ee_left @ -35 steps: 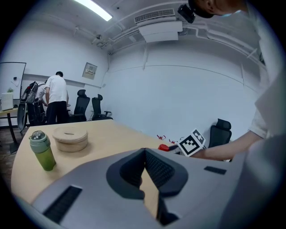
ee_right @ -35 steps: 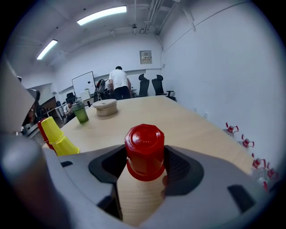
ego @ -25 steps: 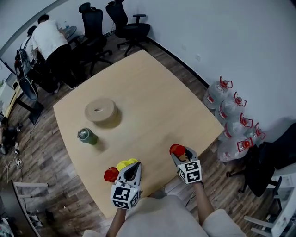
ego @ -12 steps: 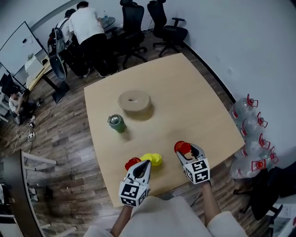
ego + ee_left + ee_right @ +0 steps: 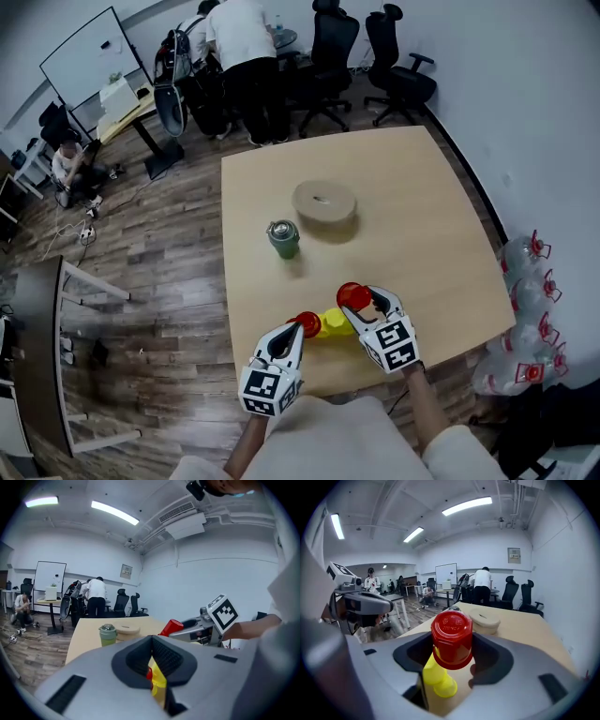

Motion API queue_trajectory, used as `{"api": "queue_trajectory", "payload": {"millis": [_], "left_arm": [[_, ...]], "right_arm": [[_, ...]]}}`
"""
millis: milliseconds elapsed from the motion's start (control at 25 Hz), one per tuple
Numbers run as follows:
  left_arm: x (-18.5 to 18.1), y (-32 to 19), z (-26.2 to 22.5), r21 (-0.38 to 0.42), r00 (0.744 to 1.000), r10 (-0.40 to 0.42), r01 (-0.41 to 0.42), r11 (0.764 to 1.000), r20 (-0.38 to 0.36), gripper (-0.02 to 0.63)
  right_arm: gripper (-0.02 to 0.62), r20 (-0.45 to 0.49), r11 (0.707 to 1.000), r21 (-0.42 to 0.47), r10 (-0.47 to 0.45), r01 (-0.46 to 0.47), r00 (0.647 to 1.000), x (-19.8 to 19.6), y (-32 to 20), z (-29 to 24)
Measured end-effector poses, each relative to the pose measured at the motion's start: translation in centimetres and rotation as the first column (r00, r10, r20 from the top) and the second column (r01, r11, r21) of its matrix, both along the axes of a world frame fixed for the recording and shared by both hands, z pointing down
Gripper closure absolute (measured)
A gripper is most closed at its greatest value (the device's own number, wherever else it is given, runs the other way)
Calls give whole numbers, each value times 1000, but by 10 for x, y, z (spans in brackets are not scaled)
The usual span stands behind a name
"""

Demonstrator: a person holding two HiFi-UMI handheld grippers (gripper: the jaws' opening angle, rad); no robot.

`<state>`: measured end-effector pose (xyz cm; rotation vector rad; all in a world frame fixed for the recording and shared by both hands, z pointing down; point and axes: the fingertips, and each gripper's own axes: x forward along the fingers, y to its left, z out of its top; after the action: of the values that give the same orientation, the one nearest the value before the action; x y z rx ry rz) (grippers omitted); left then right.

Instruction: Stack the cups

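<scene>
The right gripper (image 5: 363, 305), its jaws clamping a red cup (image 5: 352, 294), has swung beside the yellow cup (image 5: 334, 322).

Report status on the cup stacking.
Right gripper shut on red cup. Left gripper shut on yellow cup, second red cup beside it. Not stacked yet; nothing between.

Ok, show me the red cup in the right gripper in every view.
Head view: red cup, lower centre, at the right gripper tips.
Left gripper view: right of centre, at that gripper's tip.
Right gripper view: dead centre, between the jaws.
Shared landmark: the tan disc beyond it.
</scene>
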<state>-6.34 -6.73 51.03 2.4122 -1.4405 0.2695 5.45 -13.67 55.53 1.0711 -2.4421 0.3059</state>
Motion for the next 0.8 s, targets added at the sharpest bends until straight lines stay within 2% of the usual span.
{"api": "queue_trajectory", "payload": {"millis": [160, 360, 800], "left_arm": [[-16, 6, 0, 2, 1000, -31, 31, 1000, -6, 595], [-25, 11, 1, -3, 999, -41, 41, 999, -12, 595], [-29, 11, 5, -13, 999, -46, 46, 999, -23, 595]], "right_arm": [[337, -37, 993, 6, -114, 114, 993, -35, 10, -4], [337, -87, 968, -25, -251, 250, 964, -65, 29, -1], [336, -97, 949, -81, -312, 305, 945, -82, 48, 18]]}}
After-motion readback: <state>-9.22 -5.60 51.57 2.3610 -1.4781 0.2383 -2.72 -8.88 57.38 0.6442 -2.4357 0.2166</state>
